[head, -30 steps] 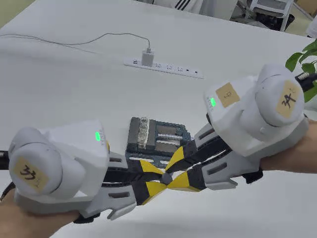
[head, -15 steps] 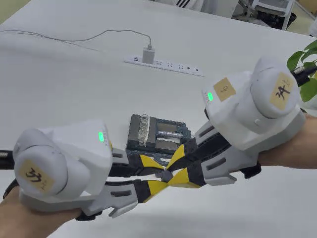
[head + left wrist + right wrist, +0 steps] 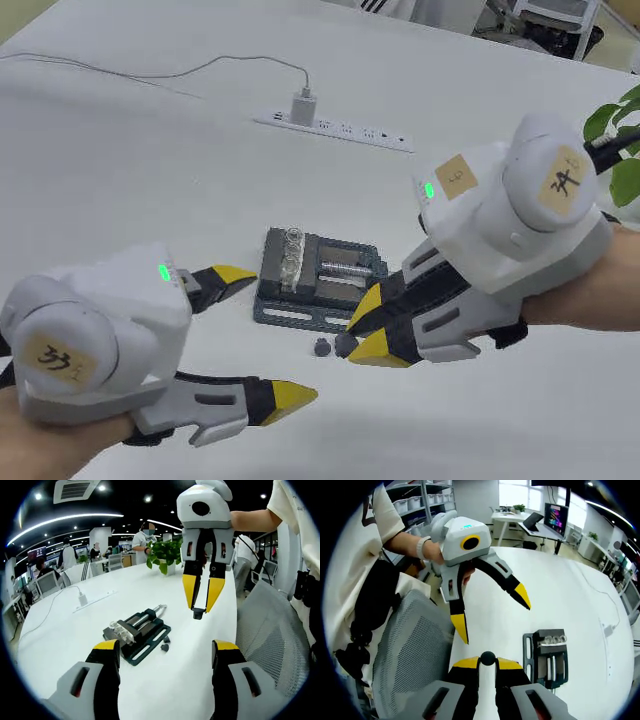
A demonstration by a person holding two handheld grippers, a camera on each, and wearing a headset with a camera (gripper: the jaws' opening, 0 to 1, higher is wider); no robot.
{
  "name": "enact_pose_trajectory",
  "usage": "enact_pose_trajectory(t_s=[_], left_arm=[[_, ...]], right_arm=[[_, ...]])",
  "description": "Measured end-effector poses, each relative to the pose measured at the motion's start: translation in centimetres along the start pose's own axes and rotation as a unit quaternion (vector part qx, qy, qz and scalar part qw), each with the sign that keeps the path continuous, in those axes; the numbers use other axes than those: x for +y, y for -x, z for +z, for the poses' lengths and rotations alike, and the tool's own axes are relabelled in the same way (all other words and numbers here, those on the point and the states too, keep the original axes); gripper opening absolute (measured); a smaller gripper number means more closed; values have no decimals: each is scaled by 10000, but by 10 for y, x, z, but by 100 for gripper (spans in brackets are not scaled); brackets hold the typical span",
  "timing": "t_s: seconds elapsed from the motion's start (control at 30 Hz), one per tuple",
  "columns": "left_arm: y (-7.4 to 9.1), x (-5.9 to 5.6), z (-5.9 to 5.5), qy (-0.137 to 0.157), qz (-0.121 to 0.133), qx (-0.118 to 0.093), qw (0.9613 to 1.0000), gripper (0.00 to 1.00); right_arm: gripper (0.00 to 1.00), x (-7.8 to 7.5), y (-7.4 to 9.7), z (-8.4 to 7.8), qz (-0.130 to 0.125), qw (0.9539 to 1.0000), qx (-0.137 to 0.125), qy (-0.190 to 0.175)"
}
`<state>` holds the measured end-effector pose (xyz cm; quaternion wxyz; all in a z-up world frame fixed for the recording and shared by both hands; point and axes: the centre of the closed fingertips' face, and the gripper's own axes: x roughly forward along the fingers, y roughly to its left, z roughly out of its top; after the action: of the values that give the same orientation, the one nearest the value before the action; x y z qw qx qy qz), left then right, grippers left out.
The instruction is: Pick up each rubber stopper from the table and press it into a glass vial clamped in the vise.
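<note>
At 7 o'clock in the head view, the left gripper (image 3: 262,335) hovers over the white table (image 3: 150,170), jaws spread wide with nothing between them. Near the centre sits the vise (image 3: 318,278), with a row of glass vials (image 3: 291,255) clamped at its 9 o'clock end. In the left gripper view, two loose rubber stoppers (image 3: 162,648) lie just beside the vise, at its 4 o'clock. At 3 o'clock in the head view, the right gripper (image 3: 352,340) has its jaws drawn narrow, pinching a dark stopper (image 3: 487,657) at their tips, clear of the table.

Yellow-tipped black jaws, dark grey stopper (image 3: 487,657), blue-grey vise (image 3: 318,283), white table (image 3: 150,180).
</note>
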<state>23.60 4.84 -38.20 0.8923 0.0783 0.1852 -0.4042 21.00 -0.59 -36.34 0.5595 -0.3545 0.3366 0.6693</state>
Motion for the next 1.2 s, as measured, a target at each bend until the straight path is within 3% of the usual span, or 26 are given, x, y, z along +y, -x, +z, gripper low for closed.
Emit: enact_pose_trajectory(t_s=[0.2, 0.23, 0.47, 0.9, 1.2], left_arm=[[8, 16, -11, 196, 366, 59, 9991, 99], [11, 19, -15, 271, 438, 143, 9986, 99], [16, 24, -16, 363, 589, 138, 9975, 99], [19, 29, -19, 410, 602, 180, 9972, 99], [18, 29, -20, 435, 603, 202, 9970, 99]], right_arm=[[7, -7, -2, -3, -20, 10000, 58, 32], [7, -8, -2, -3, -18, 10000, 63, 36], [7, -25, -4, -5, -60, 9998, 146, 128], [6, -98, -3, 3, -220, 9967, 565, 546], [6, -133, -10, 12, -209, 9914, 904, 928]])
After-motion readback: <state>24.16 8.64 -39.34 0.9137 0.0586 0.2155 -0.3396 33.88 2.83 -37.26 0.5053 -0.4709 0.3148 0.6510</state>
